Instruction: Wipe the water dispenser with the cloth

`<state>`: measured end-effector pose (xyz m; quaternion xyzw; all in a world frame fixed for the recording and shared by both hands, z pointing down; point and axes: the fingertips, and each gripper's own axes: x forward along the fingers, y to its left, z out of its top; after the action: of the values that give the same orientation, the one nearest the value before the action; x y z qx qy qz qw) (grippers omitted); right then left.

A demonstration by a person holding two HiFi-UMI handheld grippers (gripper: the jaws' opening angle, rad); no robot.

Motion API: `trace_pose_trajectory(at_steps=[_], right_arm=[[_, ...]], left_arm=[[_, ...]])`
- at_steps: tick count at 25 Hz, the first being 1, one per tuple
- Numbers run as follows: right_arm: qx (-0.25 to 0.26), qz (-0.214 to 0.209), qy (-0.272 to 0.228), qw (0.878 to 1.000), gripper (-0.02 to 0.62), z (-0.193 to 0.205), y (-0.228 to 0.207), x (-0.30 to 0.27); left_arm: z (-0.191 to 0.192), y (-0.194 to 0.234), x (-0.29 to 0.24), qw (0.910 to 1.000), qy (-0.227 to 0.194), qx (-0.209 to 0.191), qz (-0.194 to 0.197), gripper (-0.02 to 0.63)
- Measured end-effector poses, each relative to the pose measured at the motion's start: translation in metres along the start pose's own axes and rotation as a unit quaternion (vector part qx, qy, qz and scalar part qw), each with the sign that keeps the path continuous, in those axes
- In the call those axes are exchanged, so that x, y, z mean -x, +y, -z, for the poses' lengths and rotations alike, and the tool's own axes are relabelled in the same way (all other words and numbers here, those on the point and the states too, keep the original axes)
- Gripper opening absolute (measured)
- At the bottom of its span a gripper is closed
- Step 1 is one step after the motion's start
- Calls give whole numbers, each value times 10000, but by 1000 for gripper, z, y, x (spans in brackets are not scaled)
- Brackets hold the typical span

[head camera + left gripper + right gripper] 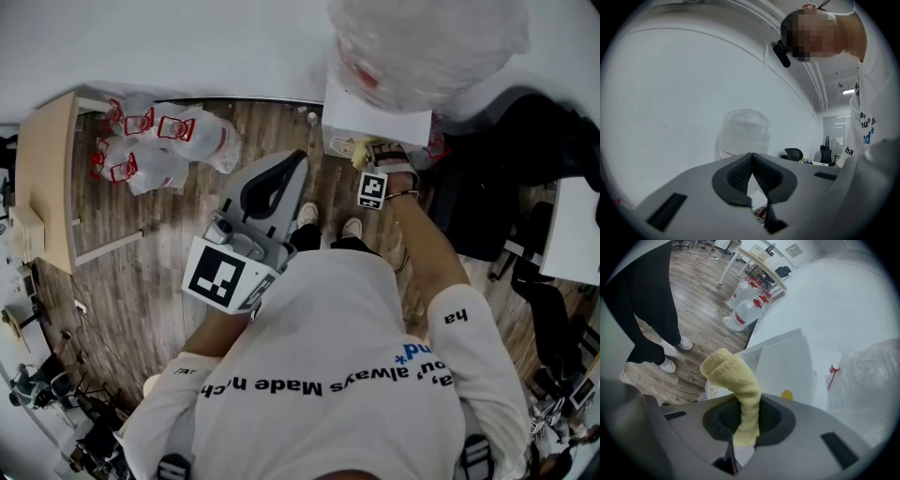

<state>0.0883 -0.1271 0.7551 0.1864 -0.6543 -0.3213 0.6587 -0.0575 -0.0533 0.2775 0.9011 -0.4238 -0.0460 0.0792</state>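
Wiping step in hand. Right gripper [743, 417] jaws clamped on yellow cloth [735, 380], at front of water dispenser [783, 365]. Cloth likely touching panel, though contact unclear. Left gripper [752, 163] jaws together, empty, idle, apart from dispenser. Next: press cloth flat, sweep across dispenser face.

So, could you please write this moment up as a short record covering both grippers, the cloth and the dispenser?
left gripper: shut, nothing between its jaws
right gripper: shut on the yellow cloth
water dispenser: white, with a plastic-wrapped bottle on top
cloth position: free end near the dispenser's front; contact cannot be told
floor: spare bottles lying on wood boards
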Motion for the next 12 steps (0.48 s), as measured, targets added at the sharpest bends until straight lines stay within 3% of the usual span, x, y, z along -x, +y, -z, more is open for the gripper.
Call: trace_pose_trajectory(at_steps=[12], right_arm=[[-231,-63,303,9993,59,44,10,4]], left_arm=[[3,-17,-19,9997,15,25,222,18]])
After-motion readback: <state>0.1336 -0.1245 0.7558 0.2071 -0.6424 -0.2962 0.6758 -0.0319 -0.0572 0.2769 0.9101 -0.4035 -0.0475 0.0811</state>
